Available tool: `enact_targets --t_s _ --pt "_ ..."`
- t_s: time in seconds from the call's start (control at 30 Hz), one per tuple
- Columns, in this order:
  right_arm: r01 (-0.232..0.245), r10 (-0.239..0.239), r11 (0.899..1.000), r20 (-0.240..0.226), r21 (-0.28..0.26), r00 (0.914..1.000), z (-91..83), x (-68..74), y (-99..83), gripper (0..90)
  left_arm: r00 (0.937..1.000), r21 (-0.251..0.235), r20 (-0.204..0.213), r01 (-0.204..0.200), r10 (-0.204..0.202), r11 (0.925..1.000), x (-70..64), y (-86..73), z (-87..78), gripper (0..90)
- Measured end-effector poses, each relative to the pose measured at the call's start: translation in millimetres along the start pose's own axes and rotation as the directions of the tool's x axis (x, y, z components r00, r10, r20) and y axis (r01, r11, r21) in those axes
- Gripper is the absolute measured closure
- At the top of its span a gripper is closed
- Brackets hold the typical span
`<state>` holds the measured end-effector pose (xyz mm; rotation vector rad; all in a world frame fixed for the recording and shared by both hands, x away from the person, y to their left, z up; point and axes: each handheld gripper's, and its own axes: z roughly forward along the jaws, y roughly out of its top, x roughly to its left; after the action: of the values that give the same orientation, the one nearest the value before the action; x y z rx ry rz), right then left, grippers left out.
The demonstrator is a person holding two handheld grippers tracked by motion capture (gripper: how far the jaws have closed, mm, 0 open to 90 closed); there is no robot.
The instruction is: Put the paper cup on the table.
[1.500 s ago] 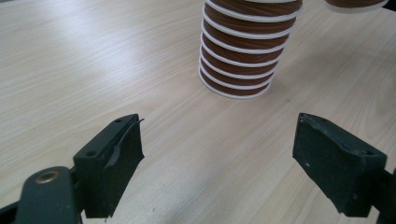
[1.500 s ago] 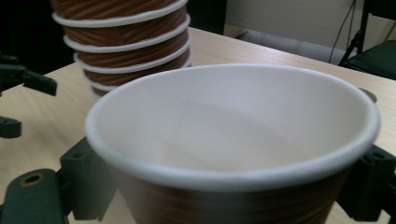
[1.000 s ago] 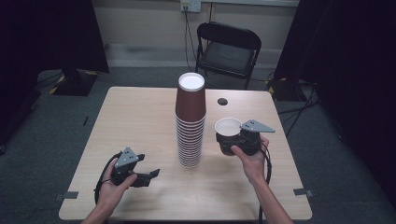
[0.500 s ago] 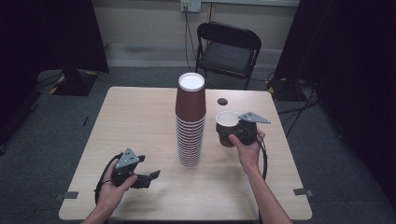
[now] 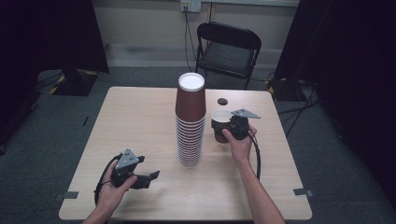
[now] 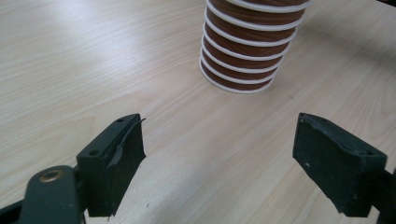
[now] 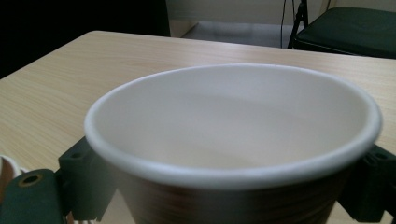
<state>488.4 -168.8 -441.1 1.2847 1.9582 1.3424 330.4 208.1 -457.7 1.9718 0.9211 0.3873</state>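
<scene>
Jaws of my right gripper [image 5: 223,128] are clamped on a paper cup [image 5: 221,125] beside the stack [image 5: 190,119]; left gripper [image 5: 150,177] gapes empty; cup's light, crushable, so grip the sidewall gently.

Table [image 5: 140,121]: pale wood-grain laminate, smooth, with a soft sheen.
Stack [image 5: 190,123]: paper cups, brown printed walls, matt, with rolled white rims; white lining at the top.
Cup [image 5: 221,125], at 3 o'clock from the stack: paper, brown outside, smooth white lining, rounded rim.
Right gripper [image 5: 232,127]: matt black plastic with a grey metal-looking plate.
Left gripper [image 5: 152,176], at 7 o'clock from the stack: matt black body, 2 dull, rubbery-looking pads [image 6: 122,154], 1 brass-coloured rivet.
Chair [image 5: 227,49]: black frame, slightly glossy padded seat.
</scene>
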Motion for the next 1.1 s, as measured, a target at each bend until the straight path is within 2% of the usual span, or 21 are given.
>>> enact_targets --t_s 0.2,0.33,0.4,0.63,0.87,1.07,1.1 --pt "0.001 -0.001 1.0 0.02 0.015 0.9998 12.7 -3.8 -5.5 10.0 1.0 -0.002 0.0 0.006 -0.006 1.0 0.0 -0.9 -0.2 16.3" --pt "-0.005 0.005 1.0 0.008 0.007 1.0 16.0 -4.7 -9.6 10.0 1.0 0.002 -0.001 0.002 -0.002 1.0 0.8 -1.1 0.3 16.4" --pt "-0.009 0.009 1.0 0.006 -0.005 0.9999 15.7 -4.9 -11.1 10.0 0.9999 0.003 0.002 0.012 -0.012 0.9999 0.9 -0.9 0.1 16.4" --pt "0.036 -0.036 0.999 -0.007 -0.007 0.9993 7.6 -4.3 -16.4 10.0 0.9998 0.004 0.0 0.018 -0.018 0.9998 1.3 -1.0 0.4 16.5" --pt "0.037 -0.037 0.999 -0.005 -0.001 0.9993 -2.7 -3.9 -23.2 10.0 1.0 0.004 -0.002 0.007 -0.007 1.0 0.5 -0.2 0.6 16.5" --pt "0.054 -0.054 0.999 -0.008 0.006 0.9985 -7.9 -2.9 -27.8 9.8 0.9999 0.003 0.001 0.016 -0.016 0.9999 0.6 -0.6 0.9 16.5" --pt "0.056 -0.056 0.998 -0.011 0.007 0.9984 -8.3 -3.1 -28.5 9.8 1.0 0.003 -0.001 0.004 -0.004 1.0 1.1 -0.4 0.7 16.6"
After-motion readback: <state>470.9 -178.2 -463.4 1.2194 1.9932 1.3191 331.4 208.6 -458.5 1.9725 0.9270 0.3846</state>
